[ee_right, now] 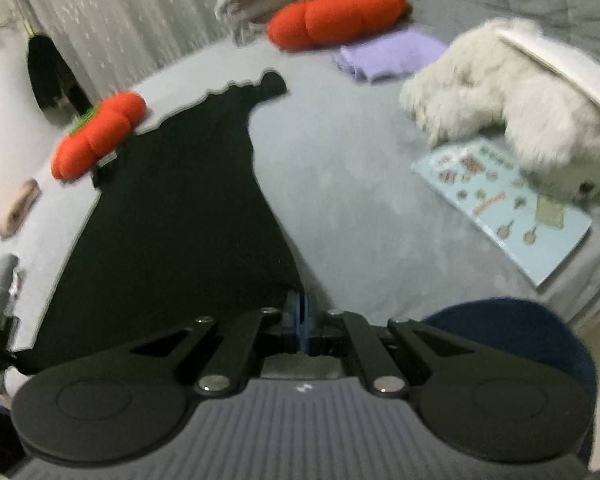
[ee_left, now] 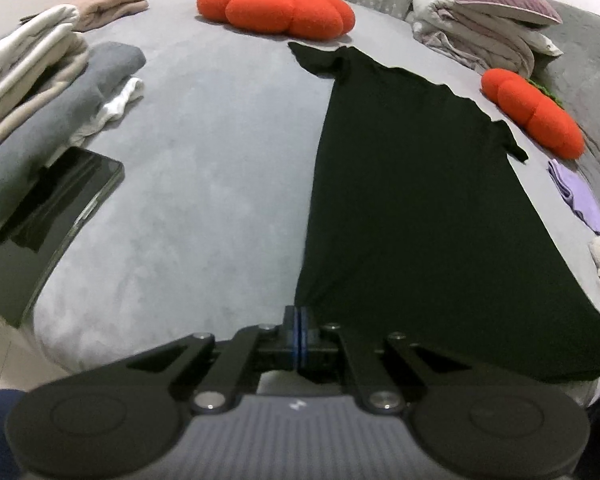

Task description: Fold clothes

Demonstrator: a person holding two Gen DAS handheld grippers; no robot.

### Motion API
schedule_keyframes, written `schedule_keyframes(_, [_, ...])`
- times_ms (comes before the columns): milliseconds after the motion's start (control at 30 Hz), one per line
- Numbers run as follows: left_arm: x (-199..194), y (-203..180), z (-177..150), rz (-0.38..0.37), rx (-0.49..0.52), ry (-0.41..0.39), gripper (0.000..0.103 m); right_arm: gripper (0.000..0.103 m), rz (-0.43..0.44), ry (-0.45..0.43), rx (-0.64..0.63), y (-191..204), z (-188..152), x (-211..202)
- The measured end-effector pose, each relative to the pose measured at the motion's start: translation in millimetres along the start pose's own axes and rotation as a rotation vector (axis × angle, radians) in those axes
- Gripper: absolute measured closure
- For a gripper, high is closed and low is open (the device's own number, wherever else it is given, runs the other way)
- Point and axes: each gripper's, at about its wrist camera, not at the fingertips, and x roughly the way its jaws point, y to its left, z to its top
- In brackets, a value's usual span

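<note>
A black T-shirt (ee_left: 412, 200) lies flat on the grey bed, neck end far from me and sleeves spread. My left gripper (ee_left: 300, 314) is shut, and its pads pinch the shirt's near left hem corner. In the right wrist view the same black T-shirt (ee_right: 172, 216) stretches away to the upper left. My right gripper (ee_right: 302, 300) is shut on its near right hem corner. The hem between the two corners is hidden under the gripper bodies.
Folded clothes (ee_left: 32, 92) and a dark tablet (ee_left: 48, 220) sit at the left. Two orange pumpkin cushions (ee_left: 276, 8) (ee_left: 536, 114) and bedding (ee_left: 488, 28) lie at the far side. At the right are a purple cloth (ee_right: 388, 58), a white plush toy (ee_right: 512, 116) and a light blue book (ee_right: 508, 208).
</note>
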Motion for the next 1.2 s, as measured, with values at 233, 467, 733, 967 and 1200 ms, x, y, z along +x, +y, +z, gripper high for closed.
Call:
schedule_keyframes(233, [-10.1,-10.2,-8.1,0.029,0.008,-0.018,0.102,0.102,-0.001,-0.038,-0.026,5.3,1.5,-12.2])
schedule_keyframes(467, [28.3,-33.3,-20.9,0.135,0.098,0.015,0.101,0.101,-0.048,0.049,-0.05,18.1,-7.2,26.3])
schedule_keyframes(733, [-25.6,-1.2,6.1,0.023,-0.027,-0.077,0.061,0.05,-0.055,-0.032,-0.093,24.7,11.1,-14.9])
schedule_keyframes(967, [-45.6,-3.9,71.8,-0.049,-0.098,-0.143,0.06,0.041,0.008,-0.128,-0.044,9.7,34.2,-21.5])
schedule_keyframes(1200, [9.3,-37.6,155.9,-0.124,-0.121,-0.136,0.053,0.041,0.067,-0.09,-0.057,4.4,112.8,51.5])
